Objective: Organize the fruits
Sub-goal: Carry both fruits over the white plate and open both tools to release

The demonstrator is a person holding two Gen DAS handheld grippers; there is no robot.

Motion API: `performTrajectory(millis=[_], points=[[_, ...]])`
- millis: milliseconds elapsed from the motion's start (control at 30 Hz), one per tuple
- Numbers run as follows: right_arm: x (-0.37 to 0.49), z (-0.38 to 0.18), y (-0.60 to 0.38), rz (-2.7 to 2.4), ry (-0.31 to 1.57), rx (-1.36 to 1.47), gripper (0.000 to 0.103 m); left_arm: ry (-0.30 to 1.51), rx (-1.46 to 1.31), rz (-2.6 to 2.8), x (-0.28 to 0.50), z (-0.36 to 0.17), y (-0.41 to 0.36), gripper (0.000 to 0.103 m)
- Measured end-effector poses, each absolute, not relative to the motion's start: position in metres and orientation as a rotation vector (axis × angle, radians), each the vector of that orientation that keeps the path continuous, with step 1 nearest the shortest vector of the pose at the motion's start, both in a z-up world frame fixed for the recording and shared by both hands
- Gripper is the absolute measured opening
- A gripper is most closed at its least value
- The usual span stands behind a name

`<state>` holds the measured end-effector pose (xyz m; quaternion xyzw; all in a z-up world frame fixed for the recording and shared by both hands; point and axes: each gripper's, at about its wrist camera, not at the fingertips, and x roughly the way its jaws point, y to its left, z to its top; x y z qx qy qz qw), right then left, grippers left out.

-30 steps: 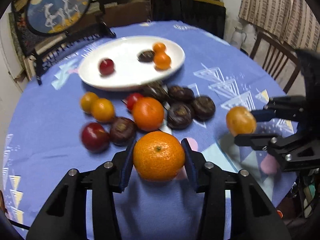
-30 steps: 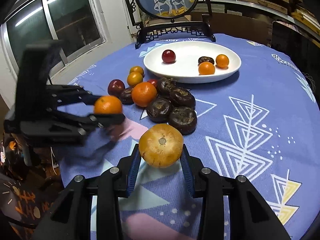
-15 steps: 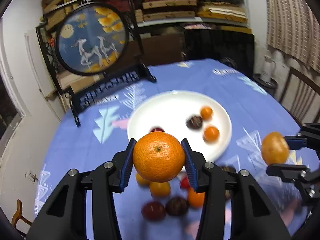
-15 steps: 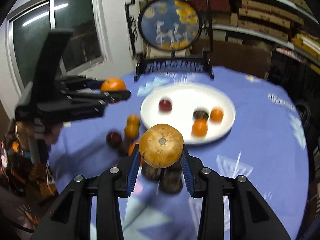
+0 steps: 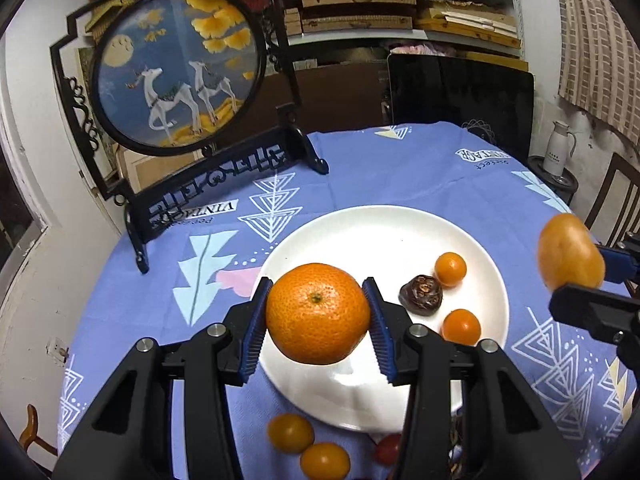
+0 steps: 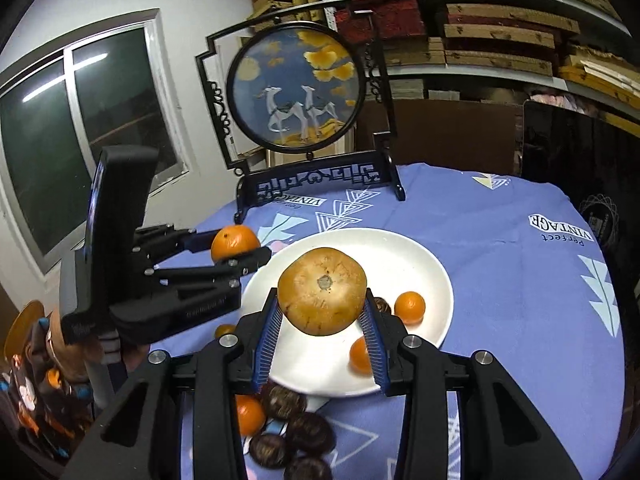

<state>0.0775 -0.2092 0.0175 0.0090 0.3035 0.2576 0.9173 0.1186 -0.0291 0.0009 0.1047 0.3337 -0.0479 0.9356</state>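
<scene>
My left gripper [image 5: 317, 314] is shut on a large orange [image 5: 318, 312] and holds it above the near left part of the white plate [image 5: 384, 236]. My right gripper [image 6: 323, 316] is shut on a tan, brownish-yellow round fruit [image 6: 322, 290] above the plate [image 6: 400, 248]. On the plate lie two small oranges [image 5: 451, 269] and a dark brown fruit [image 5: 421, 294]. Each gripper shows in the other's view: the right one [image 5: 580, 280] at the right edge, the left one [image 6: 236, 246] at the left.
Loose small oranges [image 5: 290, 432], a red fruit [image 5: 386, 449] and several dark brown fruits [image 6: 308, 432] lie on the blue tablecloth [image 5: 400, 168] near the plate's front. A round framed deer picture on a black stand [image 5: 180, 80] stands behind. A chair [image 5: 616, 196] is at right.
Both grippers have risen from the fruit pile and moved forward over the plate, each carrying its fruit. The plate now sits directly beneath them.
</scene>
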Motion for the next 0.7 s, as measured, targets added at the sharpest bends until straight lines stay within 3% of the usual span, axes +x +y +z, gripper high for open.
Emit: performTrajectory(millis=[700], points=[[0.133, -0.007, -0.184, 0.526, 0.645, 0.036, 0.040, 0.724, 0.169, -0.091, 0.164, -0.029, -0.028, 0.045]])
